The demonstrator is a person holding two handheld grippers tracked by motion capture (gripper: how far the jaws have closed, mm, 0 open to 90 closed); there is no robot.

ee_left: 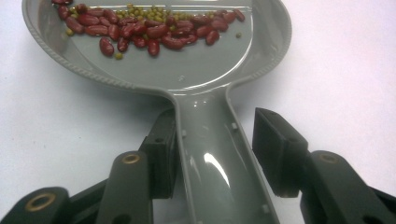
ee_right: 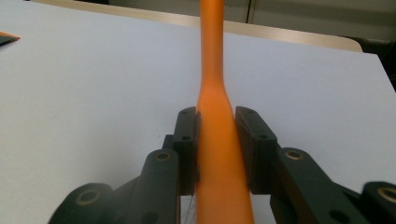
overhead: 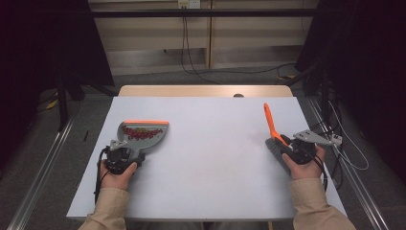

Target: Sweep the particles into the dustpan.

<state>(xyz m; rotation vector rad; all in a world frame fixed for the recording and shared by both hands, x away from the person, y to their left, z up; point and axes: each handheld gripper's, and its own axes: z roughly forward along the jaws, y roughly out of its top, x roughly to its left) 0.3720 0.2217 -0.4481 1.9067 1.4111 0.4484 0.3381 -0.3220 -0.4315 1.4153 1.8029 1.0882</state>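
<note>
A grey dustpan (overhead: 143,134) with an orange front lip lies on the white table (overhead: 215,153) at the left. Red beans (ee_left: 144,30) and small green ones sit in its tray (ee_left: 177,70). My left gripper (overhead: 127,150) straddles the dustpan's handle; in the left gripper view (ee_left: 217,128) the right pad stands off the handle, so the jaws are open around it. At the right, my right gripper (overhead: 283,144) is shut on the orange handle (ee_right: 212,56) of a brush (overhead: 269,122), whose grey bristles (overhead: 277,152) rest by the hand while the handle points away from me.
The white table top spreads wide between the two hands. A wooden strip (overhead: 206,91) borders its far edge. Beyond it, cables (overhead: 225,72) trail over the floor, and dark stands flank both sides. The table's right edge (overhead: 330,182) runs close to my right hand.
</note>
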